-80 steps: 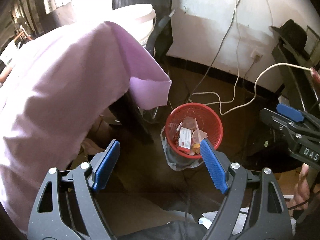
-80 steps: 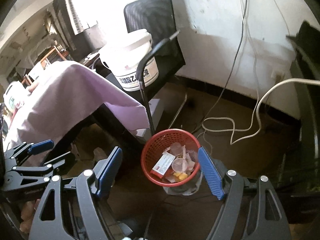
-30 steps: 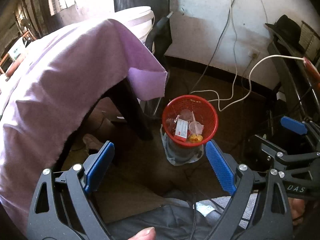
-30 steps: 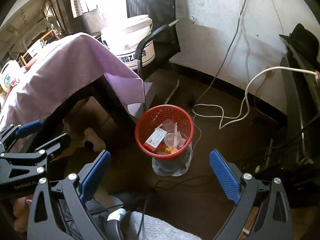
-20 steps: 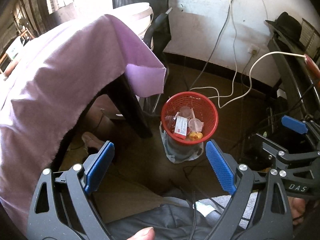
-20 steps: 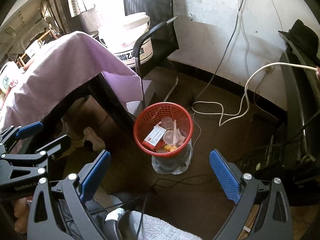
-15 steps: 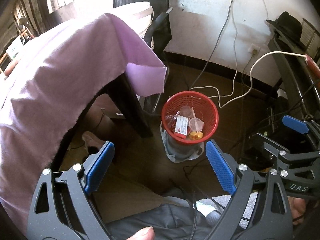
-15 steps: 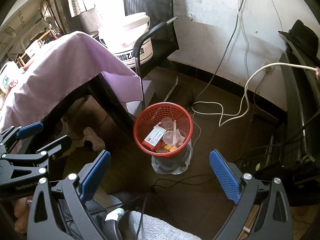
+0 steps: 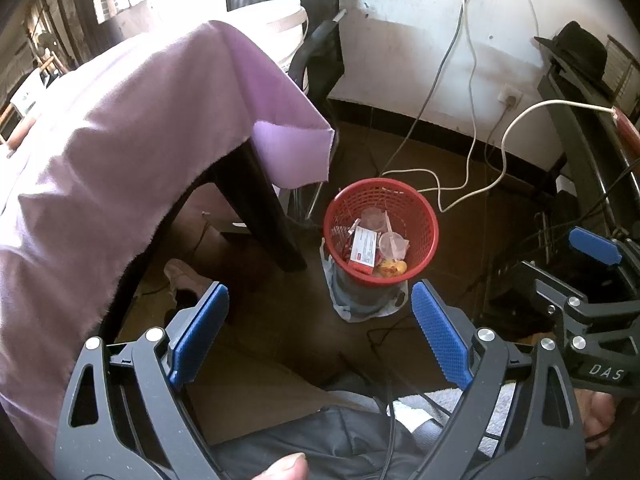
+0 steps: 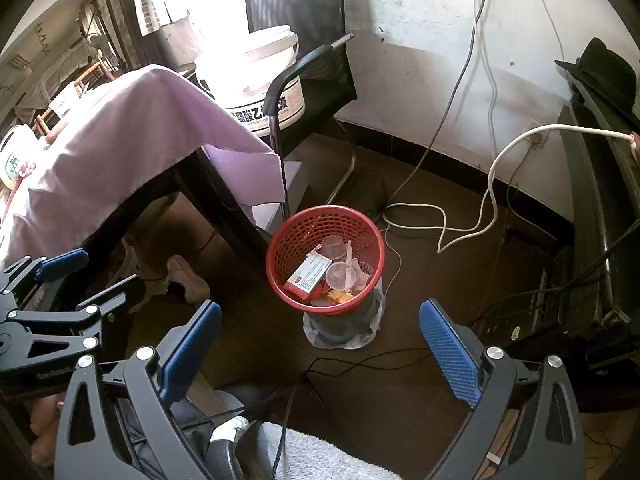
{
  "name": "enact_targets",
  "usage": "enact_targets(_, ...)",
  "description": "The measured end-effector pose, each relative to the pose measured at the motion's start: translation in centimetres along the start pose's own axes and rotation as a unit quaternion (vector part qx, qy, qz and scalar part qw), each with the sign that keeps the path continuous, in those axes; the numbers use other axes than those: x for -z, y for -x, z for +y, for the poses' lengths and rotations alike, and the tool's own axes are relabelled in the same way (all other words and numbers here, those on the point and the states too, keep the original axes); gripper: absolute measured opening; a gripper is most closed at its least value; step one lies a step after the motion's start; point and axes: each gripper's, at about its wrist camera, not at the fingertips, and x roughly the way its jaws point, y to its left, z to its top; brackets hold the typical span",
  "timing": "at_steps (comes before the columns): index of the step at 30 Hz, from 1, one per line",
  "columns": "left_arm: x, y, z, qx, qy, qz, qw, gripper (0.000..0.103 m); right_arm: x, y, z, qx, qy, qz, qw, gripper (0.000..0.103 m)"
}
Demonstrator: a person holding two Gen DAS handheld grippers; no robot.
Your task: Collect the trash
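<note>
Round red plastic mesh basket [image 9: 380, 230] of trash stands upright ahead of and below both grippers. Left gripper [image 9: 318, 330] and right gripper [image 10: 320, 338]: fingers wide, empty. Neither clearly nearer; the basket sits well apart from both.

So the wastebasket [image 10: 325, 258] sits on the floor just right of the table leg [image 10: 224, 208], with a box [image 10: 310, 274] and some cups [image 10: 339, 274] inside it. A cloth [image 10: 132, 120] hangs over the table, the chair [image 10: 308, 60] is behind with a bucket [image 10: 256, 76] on it, and a cable [image 10: 440, 236] runs along the floor behind the basket.
</note>
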Motion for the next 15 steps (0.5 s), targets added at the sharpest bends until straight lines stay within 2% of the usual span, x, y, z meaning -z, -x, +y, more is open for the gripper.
enact_targets(15,0.13,-0.21,-0.11,-0.002,-0.002,0.002,1.0,0.09,0.02,0.0,-0.02,0.0,0.0,0.0,1.0,0.097)
